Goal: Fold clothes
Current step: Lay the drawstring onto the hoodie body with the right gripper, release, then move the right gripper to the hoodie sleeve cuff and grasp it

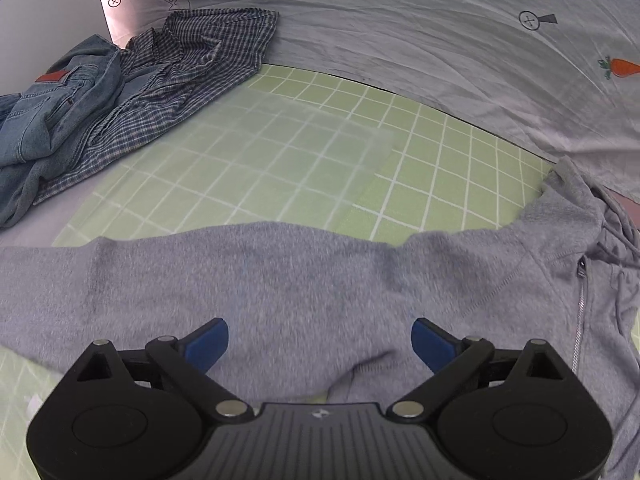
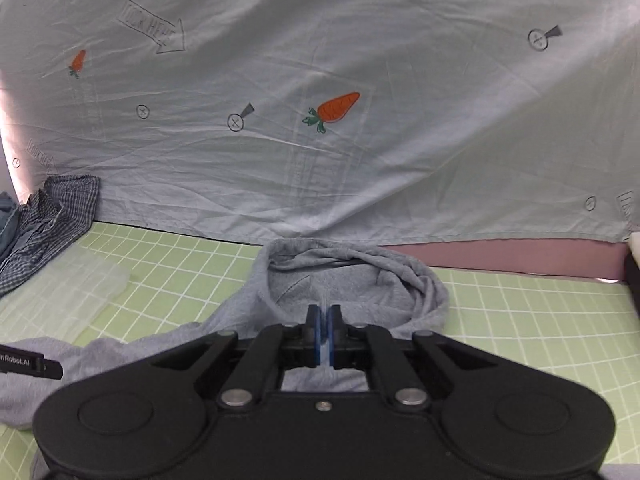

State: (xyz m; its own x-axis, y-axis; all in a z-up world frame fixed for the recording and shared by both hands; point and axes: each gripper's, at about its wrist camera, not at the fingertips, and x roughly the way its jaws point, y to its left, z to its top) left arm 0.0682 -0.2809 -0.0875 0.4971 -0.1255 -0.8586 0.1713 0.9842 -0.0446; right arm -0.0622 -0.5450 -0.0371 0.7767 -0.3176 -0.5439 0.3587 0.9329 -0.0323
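A grey zip hoodie (image 1: 320,276) lies spread on the green grid mat (image 1: 360,136). One sleeve stretches left across the left wrist view, and the zipper (image 1: 579,312) and drawstrings show at the right. My left gripper (image 1: 320,340) hovers just over the sleeve and chest cloth, open wide, with nothing between its blue pads (image 1: 208,344). In the right wrist view the hood (image 2: 352,280) lies open on the mat ahead. My right gripper (image 2: 323,316) is shut just behind the hood's neckline. A thin pale strip shows between its pads; I cannot tell whether cloth is pinched there.
A checked shirt (image 1: 180,68) and blue jeans (image 1: 52,108) lie heaped at the mat's far left. A translucent plastic sheet (image 1: 280,152) rests on the mat beyond the sleeve. A carrot-print cloth backdrop (image 2: 320,140) hangs behind. Part of the left tool (image 2: 28,364) shows at the right view's left edge.
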